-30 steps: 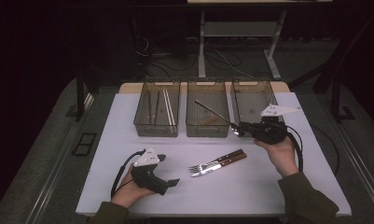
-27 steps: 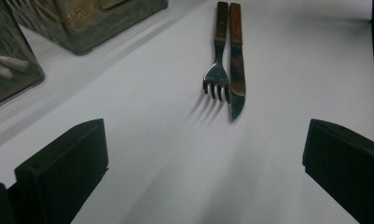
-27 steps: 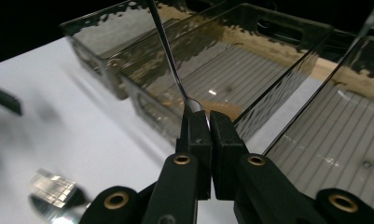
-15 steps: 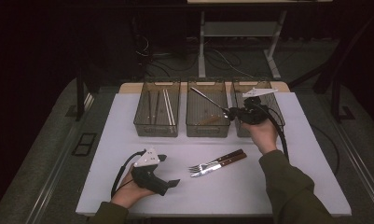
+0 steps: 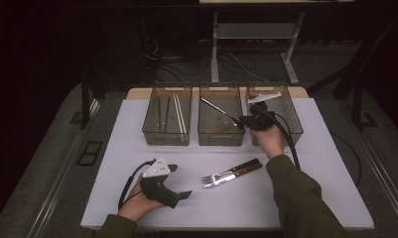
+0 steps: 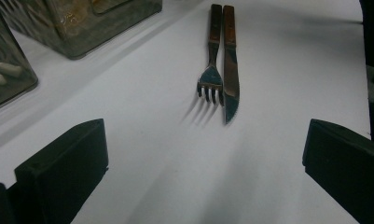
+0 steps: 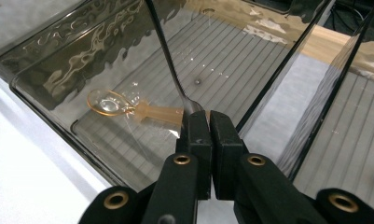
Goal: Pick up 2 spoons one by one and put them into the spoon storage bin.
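Between shut jaws, spoon (image 7: 168, 60) bowl hidden

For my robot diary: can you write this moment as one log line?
right gripper: shut on spoon, over middle bin | left gripper: open, resting | fork, knife: on table

No readable text, labels, brands or numbers anywhere. The grey plate on the left claw (image 5: 179, 194) has a few small dark marks, too small to read. The fork (image 6: 211, 56), knife (image 6: 230, 65), bins and table (image 5: 315, 193) carry no legible markings.
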Demonstrator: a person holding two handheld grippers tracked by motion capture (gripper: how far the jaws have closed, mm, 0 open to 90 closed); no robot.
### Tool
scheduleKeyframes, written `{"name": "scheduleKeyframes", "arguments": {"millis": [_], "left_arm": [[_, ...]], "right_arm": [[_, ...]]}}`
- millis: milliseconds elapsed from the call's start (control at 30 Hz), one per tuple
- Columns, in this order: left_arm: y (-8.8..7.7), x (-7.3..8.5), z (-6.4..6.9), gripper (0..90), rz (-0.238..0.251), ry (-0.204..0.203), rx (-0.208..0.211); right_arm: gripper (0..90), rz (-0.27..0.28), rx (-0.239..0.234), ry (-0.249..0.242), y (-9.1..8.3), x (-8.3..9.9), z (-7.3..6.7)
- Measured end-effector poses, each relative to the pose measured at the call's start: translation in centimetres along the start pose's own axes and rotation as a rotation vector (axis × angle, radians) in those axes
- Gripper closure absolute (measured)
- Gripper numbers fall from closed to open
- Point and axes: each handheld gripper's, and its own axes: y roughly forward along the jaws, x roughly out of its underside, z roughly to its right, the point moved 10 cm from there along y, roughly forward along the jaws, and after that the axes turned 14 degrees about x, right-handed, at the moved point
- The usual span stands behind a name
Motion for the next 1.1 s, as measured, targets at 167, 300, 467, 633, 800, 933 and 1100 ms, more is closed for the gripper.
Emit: {"name": "scheduleKeyframes", "arguments": {"millis": [167,300,467,633,800,933,1100], "left_arm": [[0.0,0.0,0.0,0.0,0.000,0.001,0.000],[0.0,0.0,0.0,0.0,0.000,0.001,0.000],[0.0,0.0,0.0,0.0,0.001,-0.001,-0.001],[0.0,0.0,0.0,0.0,0.001,0.000,0.000],[0.0,0.0,0.0,0.0,0.003,-0.001,-0.001],[0.0,0.0,0.0,0.0,0.004,-0.003,-0.002],[0.0,0.0,0.0,0.0,0.005,-0.005,-0.004]], "right_arm": [[77.7,0.010,-0.008,-0.012,0.0,-0.1,-0.4],[69.2,0.035,-0.017,-0.013,-0.3,-0.4,-0.6],[59.1,0.043,-0.042,-0.010,-0.7,-0.5,-0.6],[48.7,0.076,-0.093,-0.034,-2.0,-0.8,-1.3],[47.2,0.110,-0.146,-0.063,-3.9,-0.6,-2.0],[55.2,0.132,-0.186,-0.098,-5.4,0.3,-2.6],[69.2,0.138,-0.227,-0.145,-6.5,2.3,-3.2]]}}
